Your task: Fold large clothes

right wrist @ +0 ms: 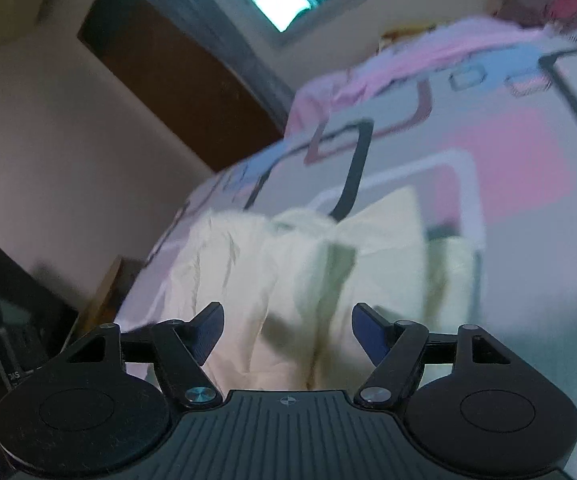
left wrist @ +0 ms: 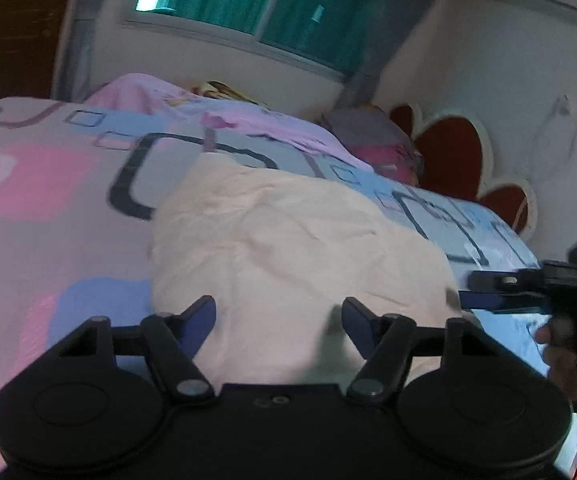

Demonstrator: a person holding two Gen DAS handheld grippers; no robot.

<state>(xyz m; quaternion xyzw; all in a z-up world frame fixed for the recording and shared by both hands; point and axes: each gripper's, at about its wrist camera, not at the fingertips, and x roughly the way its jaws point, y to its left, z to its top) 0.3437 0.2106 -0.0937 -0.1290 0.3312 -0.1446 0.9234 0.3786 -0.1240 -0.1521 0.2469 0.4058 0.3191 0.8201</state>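
A large cream garment (left wrist: 288,248) lies folded and rumpled on the patterned bed sheet (left wrist: 48,200). My left gripper (left wrist: 278,312) is open, its jaws wide apart just above the garment's near edge, holding nothing. My right gripper (left wrist: 472,292) shows at the right of the left wrist view, beside the garment's right edge. In the right wrist view the right gripper (right wrist: 288,328) is open and empty over the garment (right wrist: 288,272), whose folds bunch up in front of it.
A pink and lilac blanket (left wrist: 208,108) and pillows (left wrist: 372,136) lie at the far side of the bed. A red and white headboard (left wrist: 452,152) stands at the right. A window (left wrist: 256,4) is behind the bed. A dark door (right wrist: 176,72) and a low cabinet (right wrist: 16,320) are at the left.
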